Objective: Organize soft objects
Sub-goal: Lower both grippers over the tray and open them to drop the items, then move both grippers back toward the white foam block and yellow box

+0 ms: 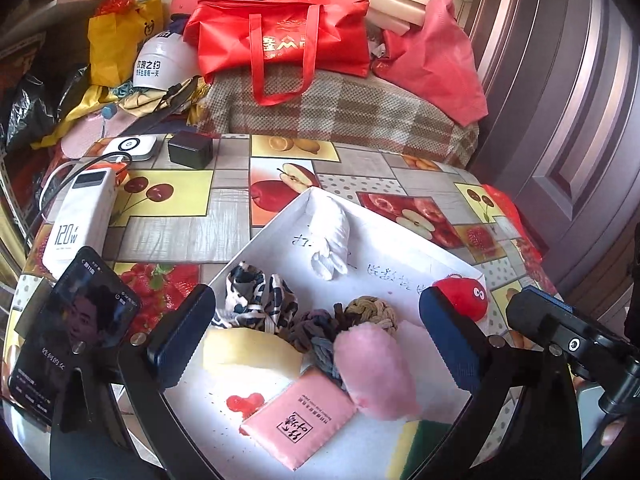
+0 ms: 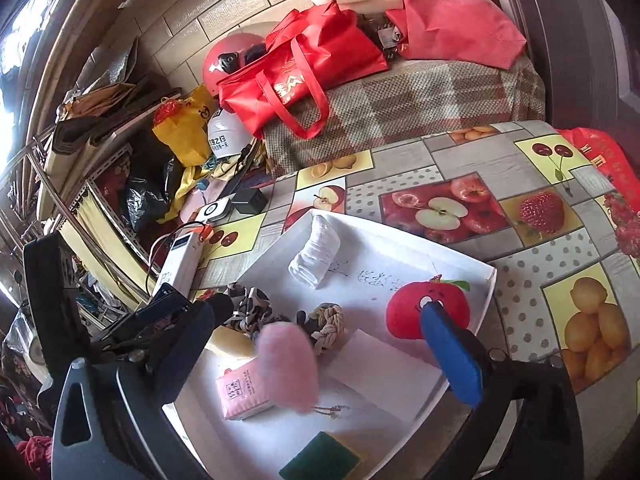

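A white tray (image 1: 276,228) on the fruit-print table holds soft things: a rolled white cloth (image 1: 330,236), a leopard scrunchie (image 1: 256,300), a knotted rope ball (image 1: 374,312), dark hair ties (image 1: 316,332), a yellow sponge (image 1: 248,352), a pink tissue pack (image 1: 300,420), a pink fluffy pompom (image 1: 376,372), a red apple plush (image 1: 466,298) and a green-yellow scouring sponge (image 2: 324,458). My left gripper (image 1: 320,336) is open above the tray, holding nothing. My right gripper (image 2: 324,340) is open over the pompom (image 2: 288,364), its blue right finger (image 2: 450,356) in front of the apple plush (image 2: 424,308).
A phone (image 1: 76,332), a white power bank (image 1: 80,216), a white round-marked device (image 1: 130,148) and a black box (image 1: 190,150) lie on the table's left. Behind are red bags (image 1: 280,40), helmets (image 1: 168,64) and a plaid cushion (image 1: 340,112). A brown door (image 1: 560,120) stands right.
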The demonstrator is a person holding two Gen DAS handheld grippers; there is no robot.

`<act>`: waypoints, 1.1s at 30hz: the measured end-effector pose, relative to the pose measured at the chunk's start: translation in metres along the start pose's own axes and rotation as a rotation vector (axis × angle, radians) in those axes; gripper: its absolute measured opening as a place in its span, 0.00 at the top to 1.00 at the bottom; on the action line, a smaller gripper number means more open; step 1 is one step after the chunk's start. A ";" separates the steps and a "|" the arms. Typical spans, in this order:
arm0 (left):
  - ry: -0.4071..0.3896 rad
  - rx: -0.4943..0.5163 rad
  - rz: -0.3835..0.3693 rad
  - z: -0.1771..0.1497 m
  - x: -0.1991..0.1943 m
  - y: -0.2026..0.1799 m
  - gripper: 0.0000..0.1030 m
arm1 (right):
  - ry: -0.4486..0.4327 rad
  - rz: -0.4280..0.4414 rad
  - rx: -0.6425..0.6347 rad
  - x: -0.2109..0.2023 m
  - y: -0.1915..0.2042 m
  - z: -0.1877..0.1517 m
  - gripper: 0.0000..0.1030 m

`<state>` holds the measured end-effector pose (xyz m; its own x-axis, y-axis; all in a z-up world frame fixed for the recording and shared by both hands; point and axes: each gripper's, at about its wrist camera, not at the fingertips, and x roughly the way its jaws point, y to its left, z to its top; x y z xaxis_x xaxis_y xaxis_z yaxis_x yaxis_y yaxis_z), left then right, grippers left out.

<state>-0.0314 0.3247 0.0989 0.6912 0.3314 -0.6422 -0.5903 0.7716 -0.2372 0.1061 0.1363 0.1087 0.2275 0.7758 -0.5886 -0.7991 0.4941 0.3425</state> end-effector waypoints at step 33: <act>0.042 0.085 0.002 -0.054 -0.111 -0.050 0.00 | -0.108 -0.179 0.006 -0.126 0.000 -0.031 0.00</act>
<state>-0.1015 0.2199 0.1426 0.6707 0.3116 -0.6731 -0.5533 0.8146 -0.1742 0.0604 0.0265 0.1601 0.4244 0.7125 -0.5588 -0.7370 0.6303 0.2440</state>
